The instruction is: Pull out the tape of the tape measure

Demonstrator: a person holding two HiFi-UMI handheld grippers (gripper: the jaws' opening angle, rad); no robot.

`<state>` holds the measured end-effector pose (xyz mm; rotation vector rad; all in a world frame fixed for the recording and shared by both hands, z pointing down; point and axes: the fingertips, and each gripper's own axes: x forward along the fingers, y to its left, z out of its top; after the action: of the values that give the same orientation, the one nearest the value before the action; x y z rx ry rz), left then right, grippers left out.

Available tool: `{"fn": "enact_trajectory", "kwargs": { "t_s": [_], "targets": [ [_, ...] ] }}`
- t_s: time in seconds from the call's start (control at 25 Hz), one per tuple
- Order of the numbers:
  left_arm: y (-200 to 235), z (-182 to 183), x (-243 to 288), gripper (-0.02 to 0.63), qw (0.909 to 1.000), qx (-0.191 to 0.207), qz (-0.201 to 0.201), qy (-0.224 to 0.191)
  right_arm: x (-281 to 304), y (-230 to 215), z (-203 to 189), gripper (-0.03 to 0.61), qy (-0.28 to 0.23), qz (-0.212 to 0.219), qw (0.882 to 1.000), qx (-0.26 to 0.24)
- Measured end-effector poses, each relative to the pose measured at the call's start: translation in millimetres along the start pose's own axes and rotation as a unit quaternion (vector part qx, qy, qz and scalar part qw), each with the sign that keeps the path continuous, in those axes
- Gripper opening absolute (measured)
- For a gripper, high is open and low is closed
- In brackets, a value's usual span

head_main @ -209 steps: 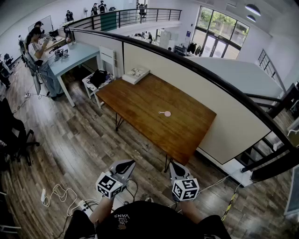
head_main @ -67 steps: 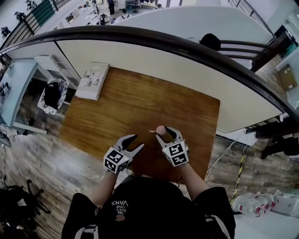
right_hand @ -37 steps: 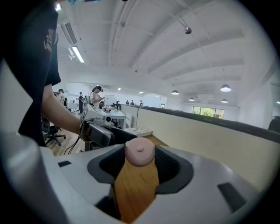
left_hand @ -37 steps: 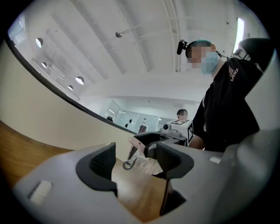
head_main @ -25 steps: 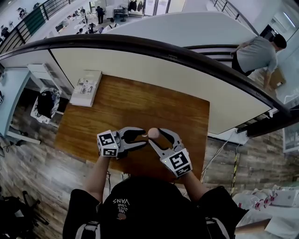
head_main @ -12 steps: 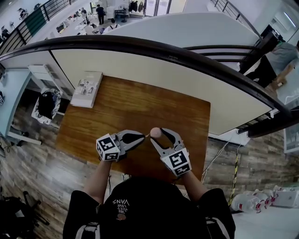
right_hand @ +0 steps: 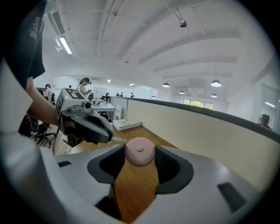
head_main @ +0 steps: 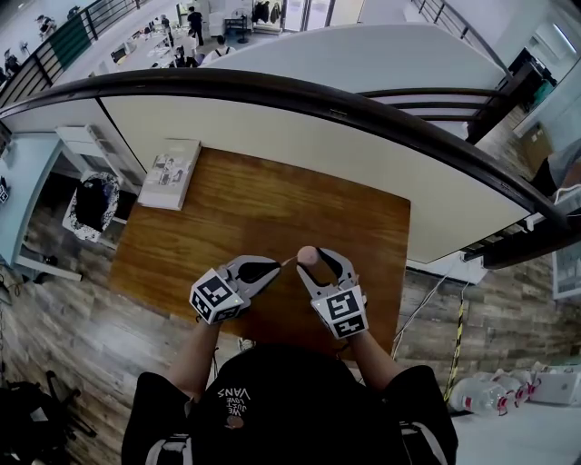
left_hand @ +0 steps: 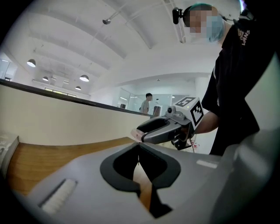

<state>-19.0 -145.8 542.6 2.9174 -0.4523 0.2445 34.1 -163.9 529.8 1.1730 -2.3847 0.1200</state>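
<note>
Pink, smooth, round tape measure (right_hand: 139,152) sits clamped in the right gripper (head_main: 313,257), mid-frame; left gripper (head_main: 280,265) pinches its thin tape (right_hand: 117,139), jaws together.

Open-plan office interior.
A wood-plank floor (head_main: 64,309) and a wooden counter (head_main: 263,209) are bounded by a cream partition (head_main: 300,136) topped with a dark curved handrail (head_main: 272,84). Desks (head_main: 145,50) attended by people (head_main: 193,20) are seen beyond it, a staircase (head_main: 436,98) at the right, and round lamps (right_hand: 215,83) are hung under a white vaulted ceiling (right_hand: 144,35).
</note>
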Motion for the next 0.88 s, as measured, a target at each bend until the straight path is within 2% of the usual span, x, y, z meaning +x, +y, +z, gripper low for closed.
{"fn": "enact_trajectory", "kwargs": {
  "t_s": [0.36, 0.56, 0.88],
  "targets": [
    [0, -9, -11, 0.014, 0.9991, 0.006, 0.033, 0.028, 1, -20, -21, 0.216, 0.025, -0.043, 0.999, 0.019],
    [0, -17, -18, 0.014, 0.9983, 0.005, 0.046, 0.034, 3, -18, -27, 0.216, 0.036, -0.042, 0.998, 0.021],
    [-5, -22, -21, 0.014, 0.997, 0.019, 0.057, 0.05, 14, -20, -41, 0.216, 0.05, -0.068, 0.995, 0.043]
  ]
}}
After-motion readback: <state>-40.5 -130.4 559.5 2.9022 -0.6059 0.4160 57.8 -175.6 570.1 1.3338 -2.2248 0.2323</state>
